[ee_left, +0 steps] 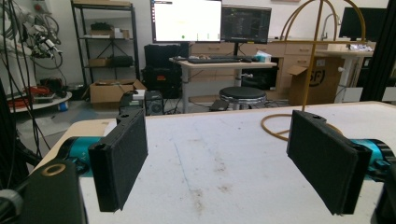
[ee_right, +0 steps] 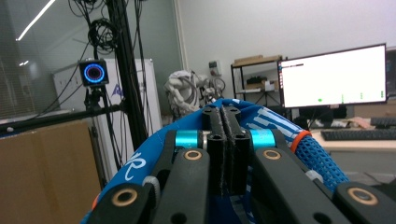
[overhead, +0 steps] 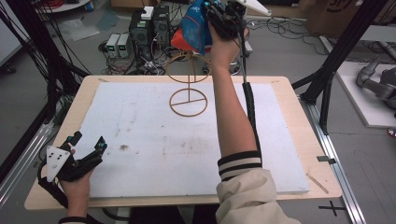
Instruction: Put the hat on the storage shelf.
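My left tongs rest at the near left corner of the tabletop, jaws spread wide with nothing between them; in the left gripper view the white pad lies bare between the two black pads. They are idle and well apart from the work.

My right tongs are raised past the far edge, jaws pressed together on the blue cap, its fabric pinched between them in the right gripper view. The cap hangs just above the top of the wire stand; whether it touches the arch I cannot tell from above.

Judgement: the carry is done and the hanging is in hand. The next move calls for lowering the cap squarely over the arch, then letting go without tipping the light stand.
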